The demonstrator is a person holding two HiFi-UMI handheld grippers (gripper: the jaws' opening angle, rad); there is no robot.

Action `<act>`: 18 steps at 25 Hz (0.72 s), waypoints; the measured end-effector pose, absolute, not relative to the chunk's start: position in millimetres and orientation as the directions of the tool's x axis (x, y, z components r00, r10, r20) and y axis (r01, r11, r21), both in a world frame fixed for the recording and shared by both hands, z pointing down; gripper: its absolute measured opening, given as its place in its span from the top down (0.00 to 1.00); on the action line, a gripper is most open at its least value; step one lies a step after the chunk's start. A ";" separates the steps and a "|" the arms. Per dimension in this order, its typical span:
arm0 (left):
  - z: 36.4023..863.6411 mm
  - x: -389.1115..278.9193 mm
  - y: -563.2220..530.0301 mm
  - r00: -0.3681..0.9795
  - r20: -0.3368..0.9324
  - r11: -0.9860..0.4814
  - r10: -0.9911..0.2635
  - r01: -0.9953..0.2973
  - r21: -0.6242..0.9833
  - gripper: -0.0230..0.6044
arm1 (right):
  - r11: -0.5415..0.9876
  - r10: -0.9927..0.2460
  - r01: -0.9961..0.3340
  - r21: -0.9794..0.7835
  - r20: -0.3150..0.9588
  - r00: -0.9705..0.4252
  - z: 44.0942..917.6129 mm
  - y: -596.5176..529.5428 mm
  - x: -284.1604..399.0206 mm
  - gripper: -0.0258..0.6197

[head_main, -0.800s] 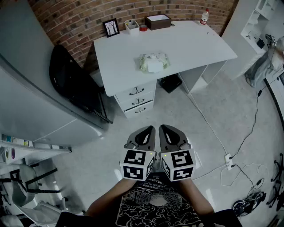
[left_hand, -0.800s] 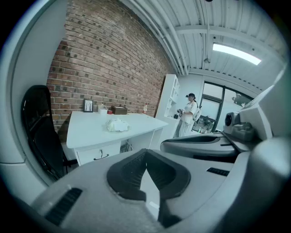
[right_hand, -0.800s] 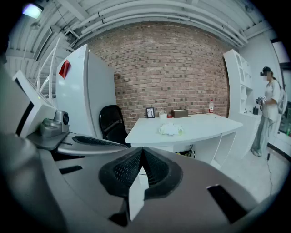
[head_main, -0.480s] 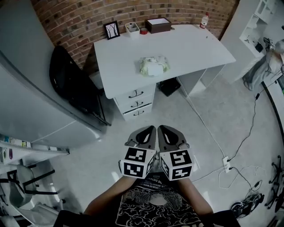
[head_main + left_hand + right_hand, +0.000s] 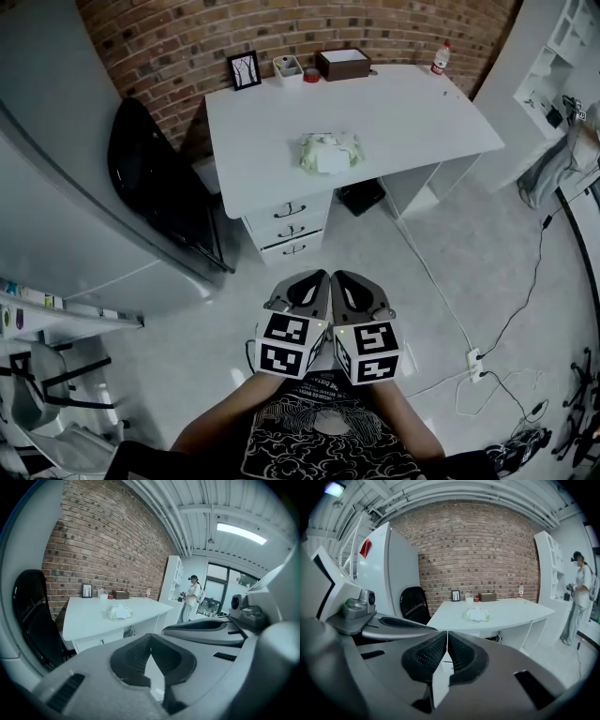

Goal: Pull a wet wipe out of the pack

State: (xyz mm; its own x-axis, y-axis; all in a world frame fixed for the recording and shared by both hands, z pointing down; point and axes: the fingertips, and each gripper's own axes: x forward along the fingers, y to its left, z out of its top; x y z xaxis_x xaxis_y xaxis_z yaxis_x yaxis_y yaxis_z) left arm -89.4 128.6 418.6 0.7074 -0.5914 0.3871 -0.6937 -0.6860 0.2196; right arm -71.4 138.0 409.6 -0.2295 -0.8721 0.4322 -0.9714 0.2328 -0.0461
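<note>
A rough red brick wall [image 5: 281, 28] is being seen behind the desk [image 5: 403, 112], a smooth white slab with a curved front edge and a stack of drawers beneath it. A glossy black chair [image 5: 155, 183] is standing at the desk's left end. Well short of the desk's front edge, over the floor, the left gripper [image 5: 319, 275] and the right gripper [image 5: 339, 275] are being held side by side. Each is a grey moulded shell carrying a marker cube. The ribbed black pads of both are being pressed together at the tips, with nothing caught between them (each gripper's own view confirms it). The wet wipe pack [image 5: 329, 152] is lying flat near the middle of the desk, toward its front edge. It is a soft, crinkled, pale green pouch with a white rectangular flap facing up. Its long axis is running along the desk's front edge, and the flap is sitting on the side nearer that edge. Along the desk's back edge a brown rectangular box [image 5: 342, 64], a black picture frame [image 5: 245, 70] and a small bottle [image 5: 438, 58] are standing.
</note>
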 end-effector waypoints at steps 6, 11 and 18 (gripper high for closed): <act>416.1 -72.8 99.0 0.695 0.384 -0.676 -0.608 -0.707 0.209 0.94 | 0.275 -0.860 -0.960 -0.050 0.435 -0.268 410.0 107.0 -54.7 0.93; 414.3 -54.3 71.3 0.673 0.396 -0.659 -0.625 -0.726 0.196 0.94 | 0.312 -0.846 -0.948 -0.064 0.436 -0.308 410.2 76.3 -35.5 0.93; 413.4 -27.5 37.7 0.618 0.420 -0.608 -0.664 -0.774 0.177 0.94 | 0.380 -0.815 -0.921 -0.087 0.439 -0.377 410.3 40.4 -8.6 0.93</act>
